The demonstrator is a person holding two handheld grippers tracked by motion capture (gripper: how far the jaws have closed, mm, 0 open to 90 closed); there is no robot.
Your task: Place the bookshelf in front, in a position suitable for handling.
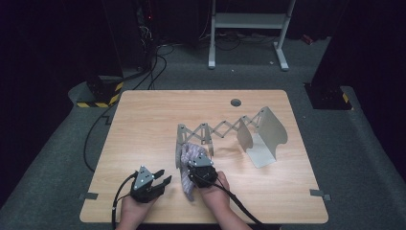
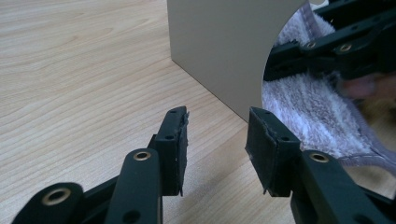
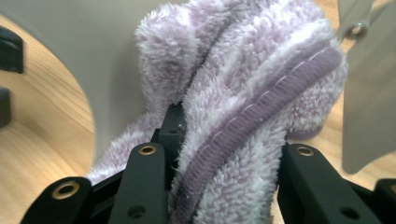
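A fluffy lilac towel hangs bunched against the left end plate of a folding metal scissor rack. My right gripper is shut on the towel, with the thick pile and its purple hem squeezed between the jaws. My left gripper sits near the table's front edge, left of the towel, open with nothing between its fingers. In the left gripper view the beige plate stands just ahead, with the towel and the right gripper behind its curved edge.
The rack stretches right to a larger curved end plate with a flat foot. The wooden table has a round cable hole at the back. A rack slat stands close on the right of the towel.
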